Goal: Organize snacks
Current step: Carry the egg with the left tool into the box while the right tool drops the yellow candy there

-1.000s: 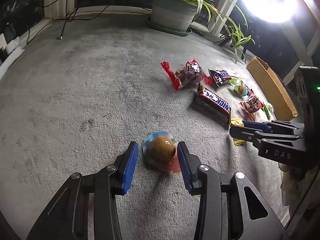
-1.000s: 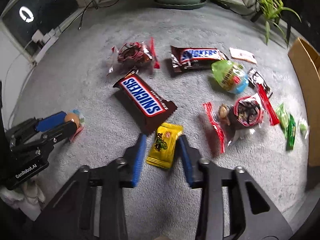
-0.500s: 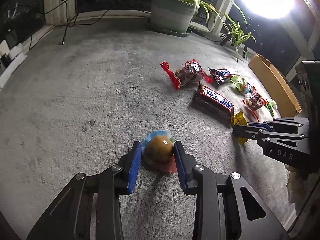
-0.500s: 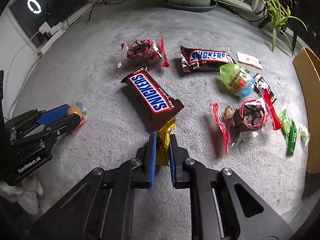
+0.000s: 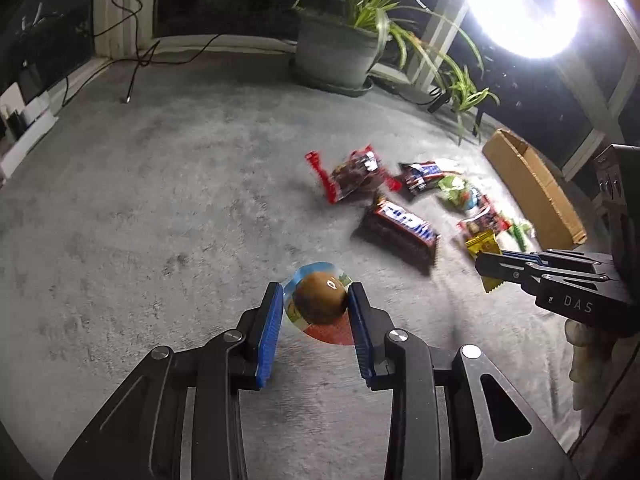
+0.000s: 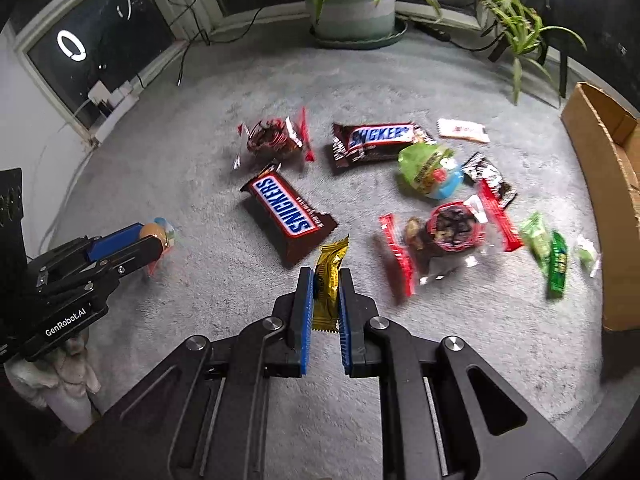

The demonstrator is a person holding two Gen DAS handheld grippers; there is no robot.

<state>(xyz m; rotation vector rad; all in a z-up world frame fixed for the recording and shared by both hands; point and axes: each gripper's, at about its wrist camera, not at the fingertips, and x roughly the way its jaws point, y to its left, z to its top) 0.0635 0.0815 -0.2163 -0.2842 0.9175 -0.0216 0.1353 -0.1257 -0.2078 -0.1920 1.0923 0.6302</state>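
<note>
Cardboard box [image 6: 600,200] interior unseen; left hand-held gripper [image 5: 316,304] grasps brown egg-shaped snack [image 5: 320,298], right hand-held gripper [image 6: 325,280] yellow packet [image 6: 328,280].

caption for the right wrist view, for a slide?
Right gripper pinches a yellow candy packet above grey carpet strewn with snacks.

A home, most likely a living room or sunroom at night. Grey pile carpet [image 6: 168,160] underfoot instead of any bench. Large potted spider plant [image 6: 352,4] on a saucer at the far side, a smaller one [image 6: 516,28] to its right. White-framed windows [image 6: 92,52] along the far and left walls, black outside. Loose cable [image 5: 136,52] trailing on the carpet near the far left corner. Ring light [image 5: 524,4] glaring far right. Open cardboard box [image 6: 608,184] at the right.
</note>
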